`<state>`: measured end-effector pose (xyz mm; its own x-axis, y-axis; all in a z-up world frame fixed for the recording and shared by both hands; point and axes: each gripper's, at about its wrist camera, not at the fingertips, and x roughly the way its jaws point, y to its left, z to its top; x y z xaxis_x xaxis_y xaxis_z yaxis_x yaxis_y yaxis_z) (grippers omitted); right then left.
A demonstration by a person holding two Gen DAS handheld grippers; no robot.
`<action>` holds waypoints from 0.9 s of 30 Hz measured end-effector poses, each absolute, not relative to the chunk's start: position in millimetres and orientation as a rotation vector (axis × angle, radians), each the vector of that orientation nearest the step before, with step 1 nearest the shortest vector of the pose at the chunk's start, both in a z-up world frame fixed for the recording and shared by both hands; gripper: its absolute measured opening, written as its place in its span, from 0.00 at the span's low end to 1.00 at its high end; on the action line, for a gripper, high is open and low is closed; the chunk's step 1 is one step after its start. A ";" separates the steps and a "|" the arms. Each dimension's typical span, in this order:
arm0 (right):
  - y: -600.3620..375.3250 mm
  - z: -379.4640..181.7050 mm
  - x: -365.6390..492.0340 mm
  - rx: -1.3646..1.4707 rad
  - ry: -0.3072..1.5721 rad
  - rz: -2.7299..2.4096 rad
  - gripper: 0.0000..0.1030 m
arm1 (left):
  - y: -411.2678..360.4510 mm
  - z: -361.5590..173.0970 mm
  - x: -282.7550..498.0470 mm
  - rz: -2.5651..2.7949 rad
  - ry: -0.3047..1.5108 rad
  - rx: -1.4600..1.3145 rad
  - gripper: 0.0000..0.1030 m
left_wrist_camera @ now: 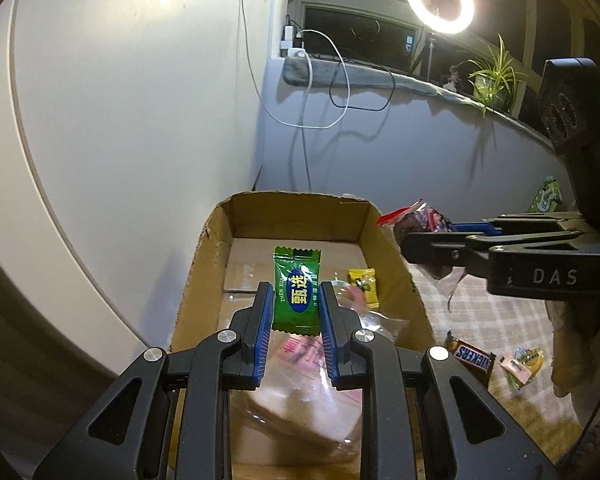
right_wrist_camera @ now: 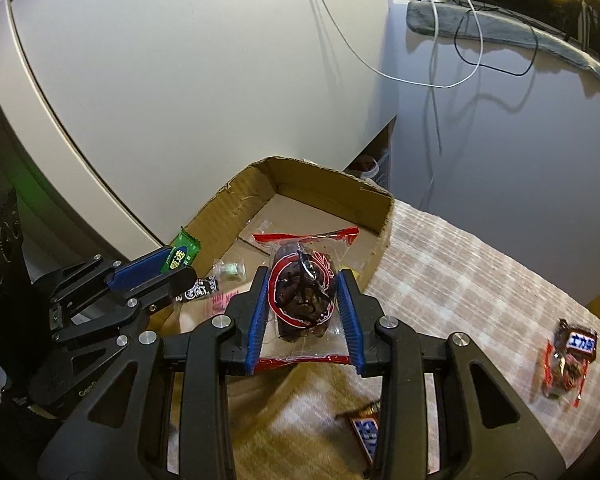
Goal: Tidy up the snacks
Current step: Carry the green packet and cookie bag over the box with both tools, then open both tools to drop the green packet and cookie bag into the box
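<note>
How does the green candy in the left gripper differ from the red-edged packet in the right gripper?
The green candy has an opaque, flat wrapper; the red-edged packet is clear plastic bulging with dark contents. The candy is smaller, so the left gripper has narrower jaws than the right gripper. Both are clamped, held over the cardboard box.

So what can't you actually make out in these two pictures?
- Near end of the cardboard box: hidden behind the left gripper in the left wrist view.
- Pink packet in the box: blurred, print unreadable.
- Snickers bar: mostly hidden by the right gripper in the right wrist view.
- Dark snack held there: contents unclear through the wrapper.
- Person: out of frame in both views.
</note>
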<state>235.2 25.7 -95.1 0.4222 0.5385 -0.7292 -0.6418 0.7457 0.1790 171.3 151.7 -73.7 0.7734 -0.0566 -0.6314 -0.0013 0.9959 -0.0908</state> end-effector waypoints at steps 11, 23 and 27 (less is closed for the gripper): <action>50.8 -105.7 249.2 -0.155 0.872 0.765 0.37 | 159.3 -76.4 172.7 0.000 0.701 -0.084 0.23; 42.5 -93.2 241.8 -0.142 0.828 0.752 0.77 | 159.0 -71.8 168.1 0.004 0.686 -0.097 0.52; 36.7 -86.6 237.9 -0.145 0.817 0.742 0.77 | 157.6 -70.1 164.5 -0.003 0.682 -0.098 0.52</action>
